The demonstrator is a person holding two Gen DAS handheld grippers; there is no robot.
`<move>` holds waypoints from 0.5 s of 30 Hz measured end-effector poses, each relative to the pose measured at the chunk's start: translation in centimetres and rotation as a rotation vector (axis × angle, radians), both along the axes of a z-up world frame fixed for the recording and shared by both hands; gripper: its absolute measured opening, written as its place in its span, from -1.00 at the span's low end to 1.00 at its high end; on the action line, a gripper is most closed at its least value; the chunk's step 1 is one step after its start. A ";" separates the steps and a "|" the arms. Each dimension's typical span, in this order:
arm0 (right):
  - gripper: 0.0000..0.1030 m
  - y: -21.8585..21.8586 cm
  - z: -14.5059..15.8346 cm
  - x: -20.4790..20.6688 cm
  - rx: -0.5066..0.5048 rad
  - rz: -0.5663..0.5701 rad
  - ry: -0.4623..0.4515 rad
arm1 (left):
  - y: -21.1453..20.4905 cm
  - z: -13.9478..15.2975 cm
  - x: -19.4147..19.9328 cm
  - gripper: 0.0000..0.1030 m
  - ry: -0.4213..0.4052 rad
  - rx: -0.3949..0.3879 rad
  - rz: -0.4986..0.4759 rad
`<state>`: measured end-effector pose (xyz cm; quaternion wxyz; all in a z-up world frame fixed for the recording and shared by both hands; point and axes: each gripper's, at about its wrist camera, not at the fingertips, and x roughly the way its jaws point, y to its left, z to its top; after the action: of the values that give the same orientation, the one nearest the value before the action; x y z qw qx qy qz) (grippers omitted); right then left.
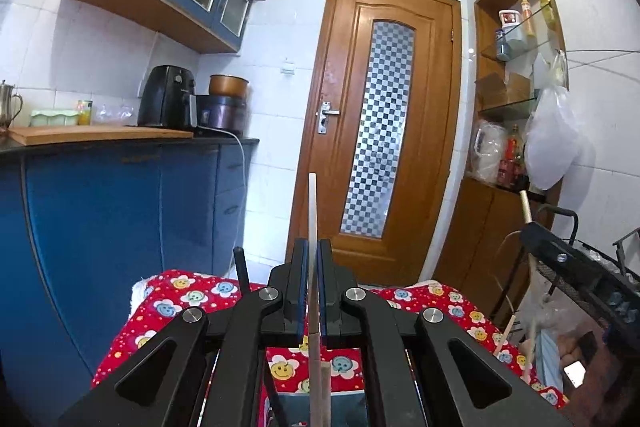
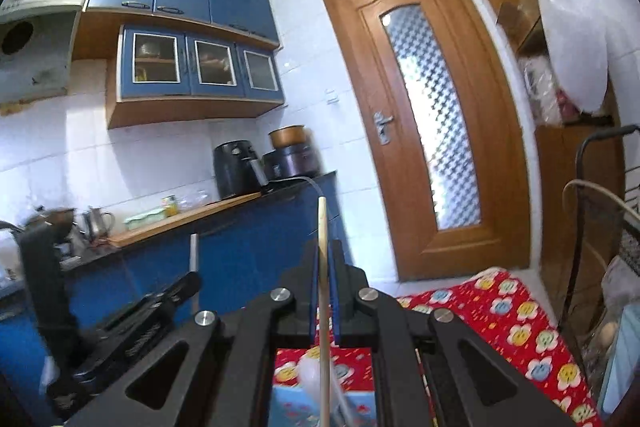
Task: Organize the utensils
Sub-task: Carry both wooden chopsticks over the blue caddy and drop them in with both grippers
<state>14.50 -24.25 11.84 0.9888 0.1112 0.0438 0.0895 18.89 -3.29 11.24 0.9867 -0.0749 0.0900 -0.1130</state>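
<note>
Gripping one chopstick each, both tongs are pinching tight: left tongs [image 1: 312, 255] holding the pale chopstick [image 1: 312, 211] upright, right tongs [image 2: 325, 259] holding the wooden chopstick [image 2: 322, 227] upright, sticks running roughly parallel above the floral-clothed worktop [image 1: 192, 291].

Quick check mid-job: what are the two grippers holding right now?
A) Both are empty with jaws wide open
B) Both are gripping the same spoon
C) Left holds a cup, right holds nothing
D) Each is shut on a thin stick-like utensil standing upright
D: the left gripper has its jaws closed on a pale chopstick, and the right gripper is closed on a wooden chopstick, each pointing up.
</note>
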 end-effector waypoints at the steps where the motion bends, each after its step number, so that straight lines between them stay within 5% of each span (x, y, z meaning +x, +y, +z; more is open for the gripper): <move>1: -0.88 0.0 -0.2 0.3 -0.005 -0.007 -0.006 | 0.0 -0.1 0.0 -0.91 -0.003 0.000 0.004; 15: -0.86 0.0 -2.6 2.6 -0.036 -0.029 -0.014 | -0.9 -1.2 0.7 -0.90 0.031 0.029 -0.003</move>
<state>17.07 -24.20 9.26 0.9921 0.0936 0.0370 0.0753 19.59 -4.16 10.07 0.9860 -0.0621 0.1069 -0.1121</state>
